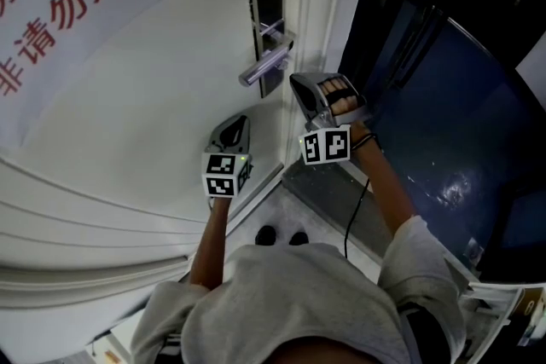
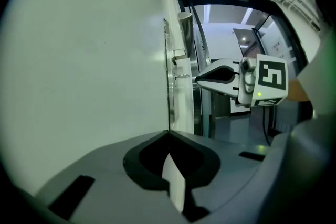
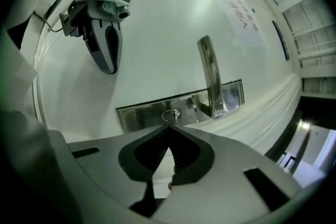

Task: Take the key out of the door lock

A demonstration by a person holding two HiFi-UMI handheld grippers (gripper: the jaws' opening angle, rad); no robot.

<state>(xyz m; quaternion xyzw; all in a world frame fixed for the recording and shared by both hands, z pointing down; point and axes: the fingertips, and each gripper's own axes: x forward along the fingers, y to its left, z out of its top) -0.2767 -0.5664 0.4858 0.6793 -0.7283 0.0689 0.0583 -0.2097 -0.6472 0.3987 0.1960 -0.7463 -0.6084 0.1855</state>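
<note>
Right gripper [image 3: 169, 128]: jaws are squeezed together into a point, and that point sits right under the key [image 3: 170, 114]. The key is in the lock, a small shiny loop poking out of the metal lock plate [image 3: 139, 115]. From its own view I honestly can't tell if the tips are actually nipping the key or just touching up against it. All of the loop shows just past the tips.

The door handle [image 3: 210, 71] comes off the same plate, just beside the key, sticking out from the white door [image 3: 157, 34].

Left gripper [image 2: 169, 135]: jaws pressed together too, with nothing between them. It hangs close to the face of the door, below the plate and off to the left of the right gripper in the head view, and isn't touching the lock or handle. In its own view the door fills the left side and the right gripper comes in from the right toward the door's edge.

Further out, the door has a paper sign [image 1: 60, 4] with big red characters near the top left. To the right of the door's edge there's a dark blue glossy floor [image 1: 452, 141]. The person's arms run up to both grippers.
</note>
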